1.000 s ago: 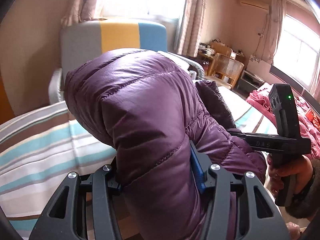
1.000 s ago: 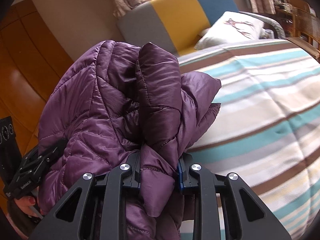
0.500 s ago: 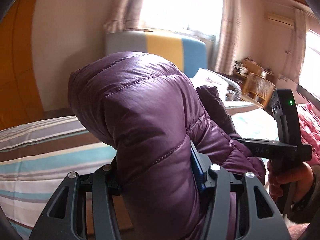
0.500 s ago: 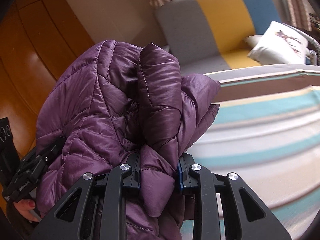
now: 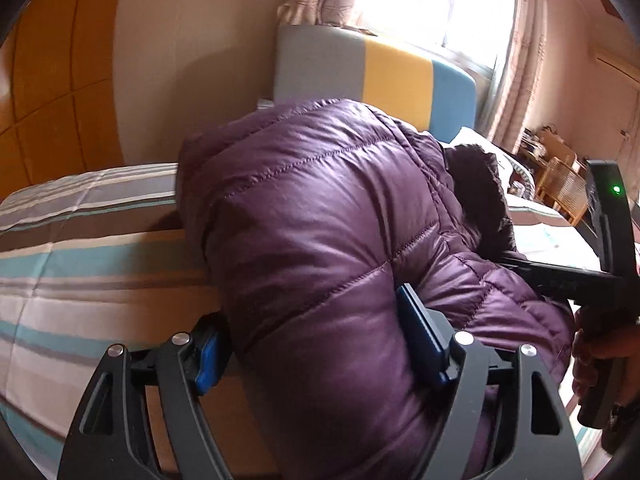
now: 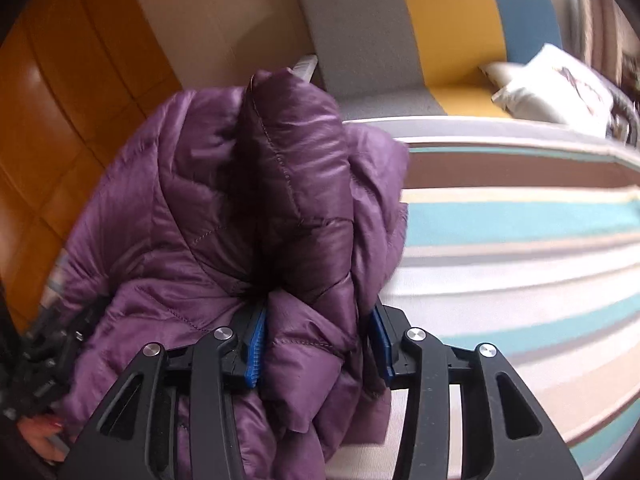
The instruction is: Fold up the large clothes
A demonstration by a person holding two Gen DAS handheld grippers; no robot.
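Jacket (image 5: 320, 240): purple, quilted, bunched on the striped bed (image 5: 80, 272). Left gripper (image 5: 320, 344): jaws just opening, wide, jacket fold between them. Right gripper (image 6: 316, 340): jaws just opening, narrower, pads loosening around a jacket fold.

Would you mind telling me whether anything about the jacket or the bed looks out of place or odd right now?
Yes: the purple puffer jacket is no neat fold. It sits bunched in a tall, puffy heap at the edge of the striped bed. Both the left claw and the right claw have just been opening, with jacket folds between them.
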